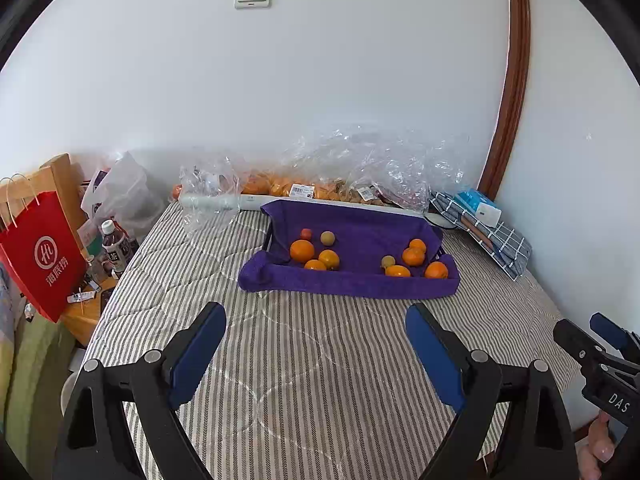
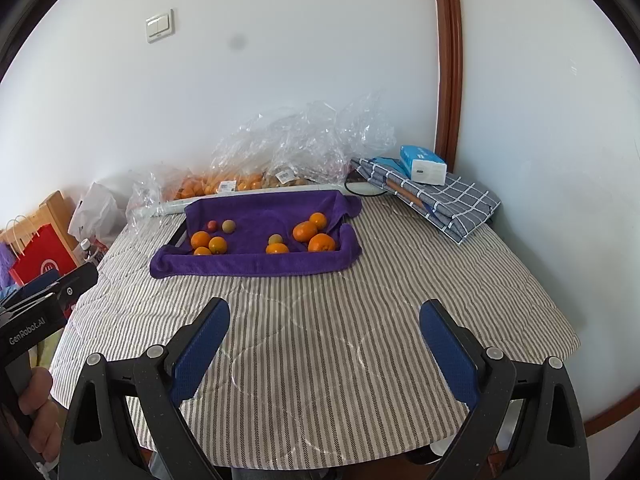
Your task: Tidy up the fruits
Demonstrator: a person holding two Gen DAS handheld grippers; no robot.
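Observation:
A purple towel [image 1: 360, 284] [image 2: 256, 266] lines a shallow tray at the far side of the striped table. Two clusters of fruit lie on it. The left cluster has oranges [image 1: 302, 251] [image 2: 200, 239], a small red fruit [image 1: 306, 234] and a greenish round fruit [image 1: 327, 238] [image 2: 228, 225]. The right cluster has oranges [image 1: 413, 256] [image 2: 305, 231] and another greenish fruit [image 1: 387, 261] [image 2: 274, 239]. My left gripper [image 1: 316, 320] hangs open above the cloth, well short of the tray, nothing between its fingers. My right gripper [image 2: 324, 318] is likewise open and empty.
Crumpled clear plastic bags [image 1: 360, 164] [image 2: 304, 140] with more oranges lie behind the tray against the wall. A folded checked cloth [image 2: 436, 200] with a blue-white box [image 2: 424, 164] sits at the far right. A red paper bag [image 1: 40, 256] and bottles stand off the table's left.

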